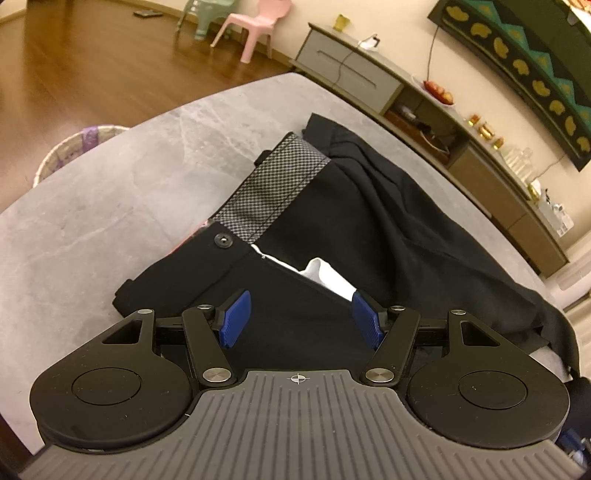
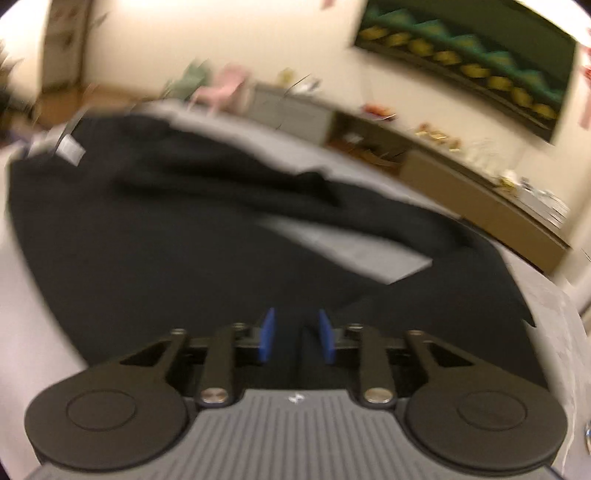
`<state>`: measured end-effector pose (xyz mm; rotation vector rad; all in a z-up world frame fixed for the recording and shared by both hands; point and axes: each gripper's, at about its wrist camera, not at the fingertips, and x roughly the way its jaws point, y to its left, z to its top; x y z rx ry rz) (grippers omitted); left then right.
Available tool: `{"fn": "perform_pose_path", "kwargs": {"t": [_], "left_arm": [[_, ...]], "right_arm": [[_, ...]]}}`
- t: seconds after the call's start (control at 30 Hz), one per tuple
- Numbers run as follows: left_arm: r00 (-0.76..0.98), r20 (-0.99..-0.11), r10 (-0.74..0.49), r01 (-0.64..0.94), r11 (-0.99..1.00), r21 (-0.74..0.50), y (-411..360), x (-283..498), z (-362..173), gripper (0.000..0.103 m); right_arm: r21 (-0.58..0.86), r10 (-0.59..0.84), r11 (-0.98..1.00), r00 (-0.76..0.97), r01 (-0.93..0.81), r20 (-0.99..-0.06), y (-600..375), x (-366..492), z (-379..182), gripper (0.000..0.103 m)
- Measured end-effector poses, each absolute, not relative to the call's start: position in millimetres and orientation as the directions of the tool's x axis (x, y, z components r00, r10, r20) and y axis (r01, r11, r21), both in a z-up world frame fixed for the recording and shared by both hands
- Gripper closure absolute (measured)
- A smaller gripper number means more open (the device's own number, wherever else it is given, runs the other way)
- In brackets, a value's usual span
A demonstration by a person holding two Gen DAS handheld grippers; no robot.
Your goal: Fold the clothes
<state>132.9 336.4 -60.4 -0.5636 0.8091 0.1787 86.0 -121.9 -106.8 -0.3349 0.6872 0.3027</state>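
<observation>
**Both grippers at the trousers' near edge, fold not yet made**

Black trousers lie spread over the grey table, filling the middle of the left wrist view. Their checked waistband lining is turned outward toward the upper centre, with a button just below it and a white pocket lining showing through the open fly. The cloth runs off to the lower right, where it droops over the table edge.

The left gripper sits low in the frame with its blue pads spread wide, dark cloth lying between and beneath them. Nothing is pinched; it looks set to close on the waist corner, a sensible hold for lifting that end over.

The right wrist view is blurred by motion. The right gripper shows its pads drawn fairly close, with a gap left between them, over the near hem of the trousers. Whether cloth is caught in that gap I cannot tell. A wedge of bare table shows between the two legs, so the legs are probably not yet laid together.

A basket stands at the left edge, pink chair and sideboard beyond
</observation>
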Motion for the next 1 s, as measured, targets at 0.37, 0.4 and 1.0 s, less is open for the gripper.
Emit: {"fn": "perform_pose_path", "kwargs": {"t": [0.37,0.4,1.0], "left_arm": [[0.734,-0.669,-0.120,-0.284,0.840,-0.462,327,129,-40,0.047],[0.737,-0.664,-0.125,-0.273,0.844,-0.462,324,129,-39,0.047],[0.702,-0.708,-0.079,-0.296,0.872,-0.390,326,125,-45,0.046]], "right_arm": [[0.017,0.022,1.000,0.752,-0.014,-0.659,-223,75,-91,0.040],[0.027,0.034,0.999,0.739,-0.021,-0.673,-225,77,-95,0.039],[0.156,-0.290,0.826,0.646,0.542,-0.706,-314,94,-85,0.057]]}}
